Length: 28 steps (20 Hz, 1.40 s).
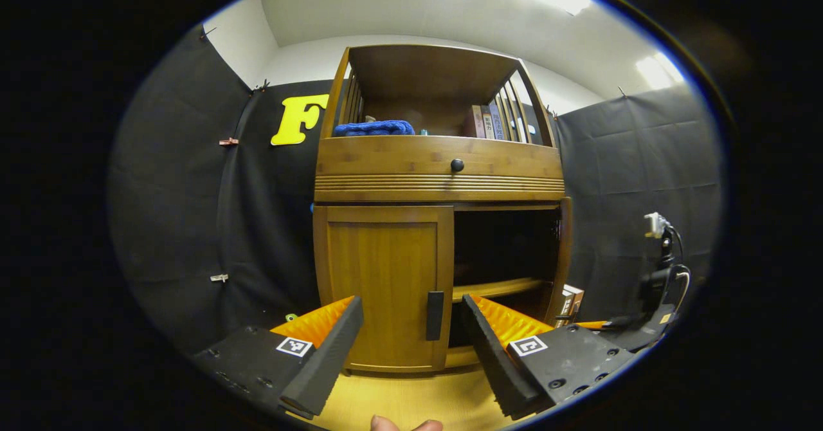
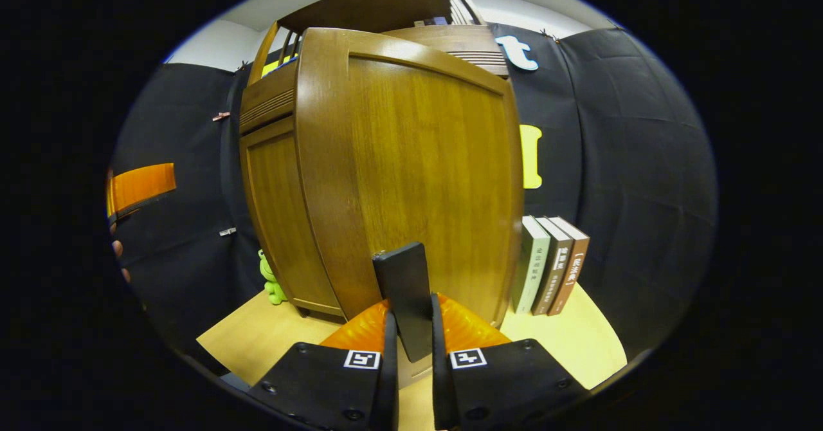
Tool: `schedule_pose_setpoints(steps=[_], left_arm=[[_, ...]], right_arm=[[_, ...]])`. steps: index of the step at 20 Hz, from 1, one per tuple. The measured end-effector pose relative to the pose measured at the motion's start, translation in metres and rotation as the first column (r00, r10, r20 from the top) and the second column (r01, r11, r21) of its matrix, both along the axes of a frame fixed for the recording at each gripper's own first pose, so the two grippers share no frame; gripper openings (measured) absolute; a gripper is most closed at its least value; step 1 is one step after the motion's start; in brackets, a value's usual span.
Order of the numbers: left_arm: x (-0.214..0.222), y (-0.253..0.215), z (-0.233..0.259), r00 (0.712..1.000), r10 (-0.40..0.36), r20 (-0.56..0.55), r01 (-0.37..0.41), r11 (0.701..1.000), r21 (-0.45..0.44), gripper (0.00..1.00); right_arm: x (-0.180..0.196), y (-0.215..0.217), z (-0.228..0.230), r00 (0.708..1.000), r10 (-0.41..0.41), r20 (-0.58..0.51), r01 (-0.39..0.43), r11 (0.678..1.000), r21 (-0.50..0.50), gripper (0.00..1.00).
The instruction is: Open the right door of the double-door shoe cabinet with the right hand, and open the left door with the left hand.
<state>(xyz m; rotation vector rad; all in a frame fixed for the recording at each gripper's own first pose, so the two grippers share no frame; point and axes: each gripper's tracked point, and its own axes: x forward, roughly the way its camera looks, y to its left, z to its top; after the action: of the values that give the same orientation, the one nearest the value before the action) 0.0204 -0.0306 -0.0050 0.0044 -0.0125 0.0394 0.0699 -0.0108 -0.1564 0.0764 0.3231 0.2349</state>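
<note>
In the left gripper view the wooden shoe cabinet (image 1: 437,161) faces me. Its left door (image 1: 382,276) is closed, with a dark handle (image 1: 434,315) at its inner edge. My left gripper (image 1: 411,331) is open, its fingers apart either side of that handle and short of it. The right compartment (image 1: 505,244) stands open and dark, with a shelf inside. In the right gripper view the right door (image 2: 424,174) is swung out toward me, and my right gripper (image 2: 411,331) is shut on its dark handle (image 2: 406,289). The right gripper with its cable (image 1: 649,309) shows at the far right of the left gripper view.
Three books (image 2: 550,264) stand on the light table (image 2: 578,341) right of the cabinet. A green toy (image 2: 271,280) sits by the cabinet's left foot. A blue cloth (image 1: 374,128) and books (image 1: 485,122) rest on the top shelf, above a drawer with a black knob (image 1: 457,165).
</note>
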Motion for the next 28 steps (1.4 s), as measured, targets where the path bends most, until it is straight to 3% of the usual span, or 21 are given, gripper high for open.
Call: schedule_pose_setpoints(steps=[4,8,11,22,26,27,28], left_arm=[[0.015,-0.026,0.004,1.0,-0.021,0.01,0.021,1.0,-0.006,0.96],[0.025,-0.05,0.007,0.999,-0.039,0.016,0.039,0.999,-0.011,0.96],[0.033,-0.062,0.001,0.999,-0.038,0.005,0.038,0.999,0.003,0.96],[0.064,-0.064,-0.018,1.0,0.006,-0.006,-0.006,1.0,-0.012,0.96],[0.077,-0.07,-0.026,1.0,-0.005,0.0,0.005,1.0,0.008,0.95],[0.08,-0.068,-0.03,1.0,0.001,-0.004,-0.001,1.0,0.017,0.96],[0.086,-0.067,-0.034,1.0,0.006,-0.01,-0.006,1.0,0.028,0.94]], right_arm=[[-0.014,-0.042,0.003,1.0,-0.026,0.0,0.026,0.999,-0.026,0.24],[-0.023,-0.076,0.005,0.998,-0.057,-0.026,0.058,0.998,0.032,0.23],[-0.023,-0.104,0.004,0.996,-0.081,-0.026,0.081,0.997,0.003,0.18],[-0.025,-0.179,0.034,0.985,-0.167,0.047,0.171,0.978,-0.122,0.18],[-0.034,-0.197,0.048,0.972,-0.227,0.068,0.233,0.966,-0.108,0.18],[-0.035,-0.197,0.052,0.97,-0.231,0.077,0.238,0.967,-0.091,0.22],[-0.037,-0.201,0.058,0.964,-0.253,0.088,0.26,0.962,-0.087,0.35]])
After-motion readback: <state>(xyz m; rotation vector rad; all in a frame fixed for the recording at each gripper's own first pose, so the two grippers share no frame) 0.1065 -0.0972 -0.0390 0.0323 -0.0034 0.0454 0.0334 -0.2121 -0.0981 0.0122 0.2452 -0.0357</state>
